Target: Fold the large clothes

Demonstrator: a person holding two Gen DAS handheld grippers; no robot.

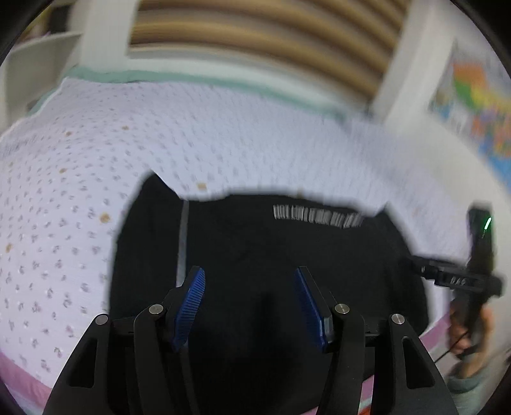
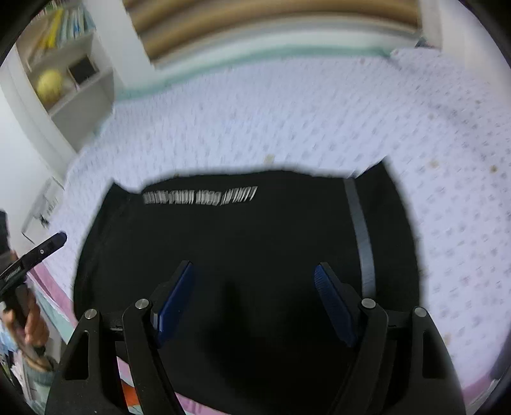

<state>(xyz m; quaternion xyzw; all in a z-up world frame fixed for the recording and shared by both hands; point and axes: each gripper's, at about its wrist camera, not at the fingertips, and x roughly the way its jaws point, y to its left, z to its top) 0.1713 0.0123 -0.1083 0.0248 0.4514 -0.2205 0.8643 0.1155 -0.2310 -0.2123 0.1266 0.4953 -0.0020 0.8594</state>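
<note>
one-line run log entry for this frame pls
task: fold large clothes | garment: black fabric garment with white lettering flat on floral white bedsheet | left gripper: open, empty | right gripper: open, empty | fold: not started

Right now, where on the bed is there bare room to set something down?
Bare floral bedsheet lies left of the black garment with white lettering and between it and the striped headboard. More lies on its right. The near edge is crowded by both grippers.

Left black two-finger gripper with blue ribbed pads (image 1: 249, 274): jaws spread wide, nothing between them. Right black two-finger gripper with blue ribbed pads (image 2: 254, 271): jaws likewise wide apart, empty. Each gripper shows at the frame edge of the other's view, gripped by a bare hand (image 2: 30, 322).
</note>
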